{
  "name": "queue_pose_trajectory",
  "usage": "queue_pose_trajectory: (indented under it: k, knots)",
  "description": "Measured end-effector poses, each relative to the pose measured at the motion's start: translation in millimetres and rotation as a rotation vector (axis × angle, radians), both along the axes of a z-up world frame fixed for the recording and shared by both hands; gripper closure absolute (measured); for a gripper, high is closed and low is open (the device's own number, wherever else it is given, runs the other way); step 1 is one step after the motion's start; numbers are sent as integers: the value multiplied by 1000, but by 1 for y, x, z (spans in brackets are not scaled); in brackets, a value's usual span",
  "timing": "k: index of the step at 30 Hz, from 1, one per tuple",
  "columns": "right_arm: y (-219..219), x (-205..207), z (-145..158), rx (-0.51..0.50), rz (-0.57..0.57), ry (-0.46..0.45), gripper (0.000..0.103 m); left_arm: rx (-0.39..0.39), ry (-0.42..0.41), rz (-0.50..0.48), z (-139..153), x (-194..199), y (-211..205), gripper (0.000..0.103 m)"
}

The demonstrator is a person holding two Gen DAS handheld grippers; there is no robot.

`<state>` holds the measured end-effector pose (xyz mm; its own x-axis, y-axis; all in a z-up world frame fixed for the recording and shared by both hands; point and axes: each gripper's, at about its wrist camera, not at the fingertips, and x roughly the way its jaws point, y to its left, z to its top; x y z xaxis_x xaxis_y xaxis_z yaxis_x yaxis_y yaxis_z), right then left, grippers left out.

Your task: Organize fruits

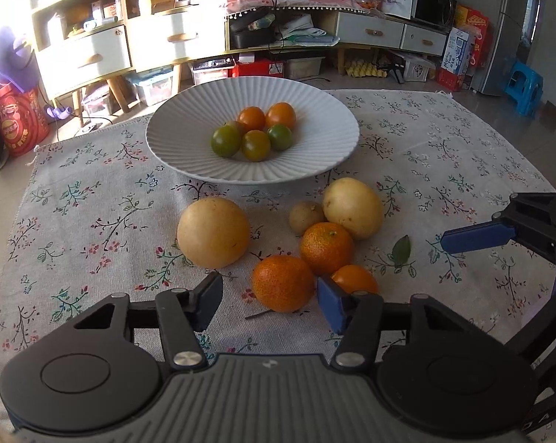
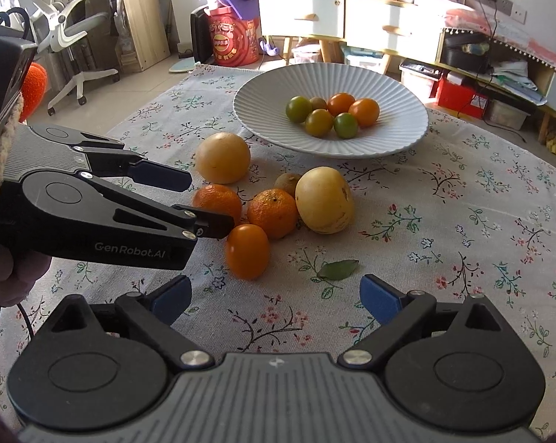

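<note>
A white ribbed plate (image 1: 167, 136) (image 2: 407, 136) holds several small orange and green fruits (image 1: 255, 133). In front of it on the floral cloth lie two large yellow fruits (image 1: 213, 232) (image 1: 353, 208), a small brown fruit (image 1: 306, 216), two mandarins (image 1: 283, 284) (image 1: 326, 247) and a small oval orange fruit (image 2: 247, 251). My left gripper (image 1: 269, 286) (image 2: 208, 202) straddles the nearer mandarin (image 2: 218, 199). Its right pad is at the peel and its left pad stands apart. My right gripper (image 2: 278, 295) is open and holds nothing, just short of the oval fruit. One of its blue fingers (image 1: 477, 238) shows in the left wrist view.
A green leaf (image 1: 401, 249) (image 2: 338, 269) lies on the cloth right of the fruit pile. The cloth (image 1: 93, 203) stretches bare to the left and right. Cabinets, boxes, a blue stool (image 1: 523, 88) and an office chair (image 2: 71, 26) stand beyond the table.
</note>
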<state>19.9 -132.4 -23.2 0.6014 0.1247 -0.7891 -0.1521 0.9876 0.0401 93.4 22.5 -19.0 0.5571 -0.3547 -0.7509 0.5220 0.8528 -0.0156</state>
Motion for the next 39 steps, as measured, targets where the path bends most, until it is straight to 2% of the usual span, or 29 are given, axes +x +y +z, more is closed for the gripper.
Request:
queue_pose_trajectory:
  k: [4,9,18,31,39]
  knots:
    - [2,0,0,20,7,-12,11,-11,14,2,-1,2,-1,77]
    - [5,0,-3,27,13,-29,20,-19,22,-3,-2,1,-2,88]
    - [5,3,-3,31,10,-44,36,7,5,3,1,-2,-1,89]
    - [11,8,-6,34,29,-52,51,23,3,29,6,-4,4,89]
    - [16,10,-9,23,38,-52,65,29,11,45,6,-3,7,89]
